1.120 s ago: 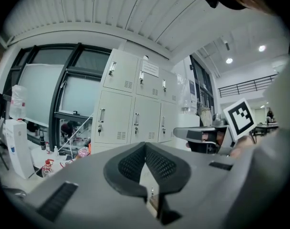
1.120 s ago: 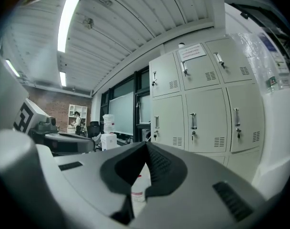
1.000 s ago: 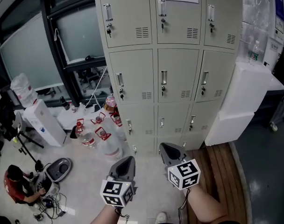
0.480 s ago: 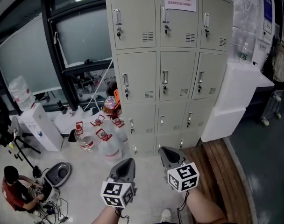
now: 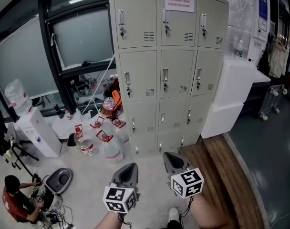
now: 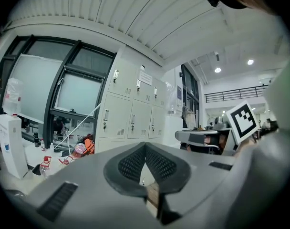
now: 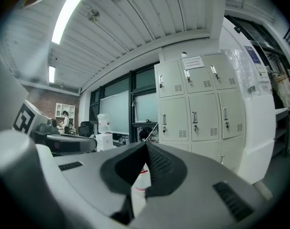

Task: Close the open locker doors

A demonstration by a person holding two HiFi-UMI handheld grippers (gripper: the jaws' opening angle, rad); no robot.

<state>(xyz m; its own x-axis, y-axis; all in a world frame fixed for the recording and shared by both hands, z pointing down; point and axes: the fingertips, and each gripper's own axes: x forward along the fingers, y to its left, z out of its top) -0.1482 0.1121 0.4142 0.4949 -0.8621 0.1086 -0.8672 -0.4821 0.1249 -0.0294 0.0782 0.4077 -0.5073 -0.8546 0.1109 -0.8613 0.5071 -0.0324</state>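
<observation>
Grey concrete floor [image 5: 88,185] runs up to a tall bank of beige lockers [image 5: 169,66] standing against the far wall, three columns wide, well ahead of both grippers. Every locker door in sight sits flush with its frame, and a paper notice [image 5: 179,1] is stuck on the top middle door. White foam boxes [image 5: 231,94] are stacked against the lockers' right side, with wooden planks [image 5: 226,175] laid on the floor in front of them. To the lockers' left, large water bottles [image 5: 111,149] stand in a cluster near a white water dispenser [image 5: 33,132], and a person [image 5: 16,202] sits on the floor beside some gear. The left gripper [image 5: 130,167] and the right gripper [image 5: 170,156] are held side by side, pointing at the lockers, each with its jaws pressed together on nothing.
</observation>
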